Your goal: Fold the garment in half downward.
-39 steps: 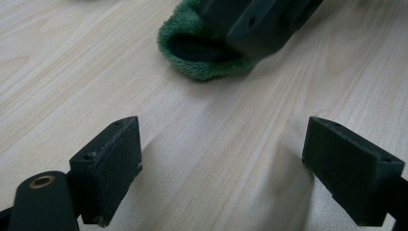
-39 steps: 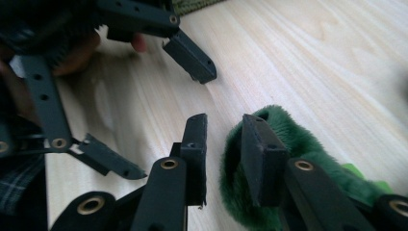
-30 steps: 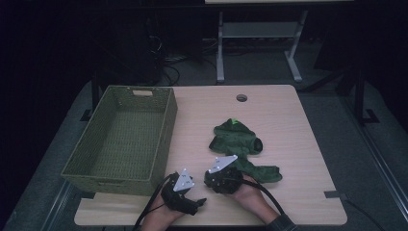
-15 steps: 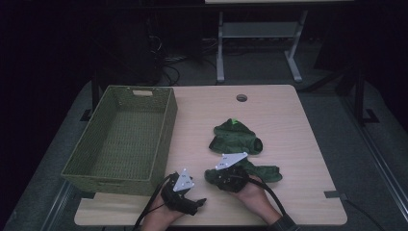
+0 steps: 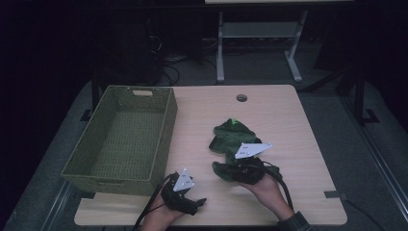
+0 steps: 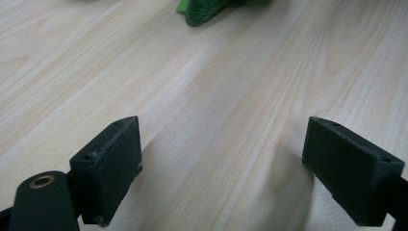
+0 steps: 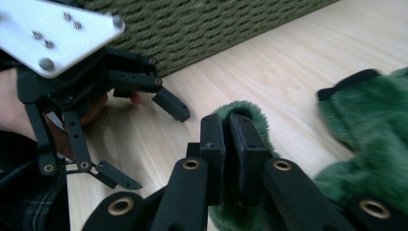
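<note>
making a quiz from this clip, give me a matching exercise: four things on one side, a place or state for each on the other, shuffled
Things:
1. basket
2. green plush cloth
3. left gripper
4. right gripper

Places or states:
A. jaws wide apart over bare wood
B. jaws clamped on a fuzzy fold
C. empty, on the left part of the table
D. crumpled right of the table's middle

Pairs: 1-C, 2-D, 3-A, 4-B
</note>
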Available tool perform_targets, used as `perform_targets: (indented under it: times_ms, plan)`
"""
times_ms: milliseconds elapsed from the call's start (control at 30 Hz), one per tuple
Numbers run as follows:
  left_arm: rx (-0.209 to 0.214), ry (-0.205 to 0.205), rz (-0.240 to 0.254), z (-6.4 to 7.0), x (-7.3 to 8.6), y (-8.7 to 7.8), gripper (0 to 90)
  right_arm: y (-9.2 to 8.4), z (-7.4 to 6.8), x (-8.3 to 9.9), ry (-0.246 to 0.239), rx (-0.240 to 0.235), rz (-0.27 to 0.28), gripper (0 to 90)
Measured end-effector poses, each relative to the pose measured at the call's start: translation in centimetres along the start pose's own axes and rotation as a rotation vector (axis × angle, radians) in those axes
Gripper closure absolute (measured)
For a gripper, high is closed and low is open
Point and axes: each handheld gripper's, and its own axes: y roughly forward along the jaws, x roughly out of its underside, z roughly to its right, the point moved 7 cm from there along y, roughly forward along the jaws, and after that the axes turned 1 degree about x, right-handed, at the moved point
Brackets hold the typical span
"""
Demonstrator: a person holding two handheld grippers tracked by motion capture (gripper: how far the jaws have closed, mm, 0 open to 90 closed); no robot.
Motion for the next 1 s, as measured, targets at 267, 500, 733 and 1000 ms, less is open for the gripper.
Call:
perform_targets:
  times_ms: [267,500,733,1000]
  plan:
    - [0.001,0.001,-0.002,0.0,0.0,0.0,12.9,-2.3,2.0,0.3,0.030,0.049,0.030,84.0]
    - [0.000,-0.004,0.004,0.0,0.0,0.0,12.9,-3.7,3.7,1.8,0.075,0.098,0.032,83.5]
    - [0.000,0.000,0.000,0.0,0.0,0.0,12.9,-4.5,5.8,3.9,0.112,0.171,-0.004,82.8]
    - [0.001,-0.004,0.000,0.0,0.0,0.0,12.9,-5.2,7.4,5.6,0.150,0.231,-0.055,77.2]
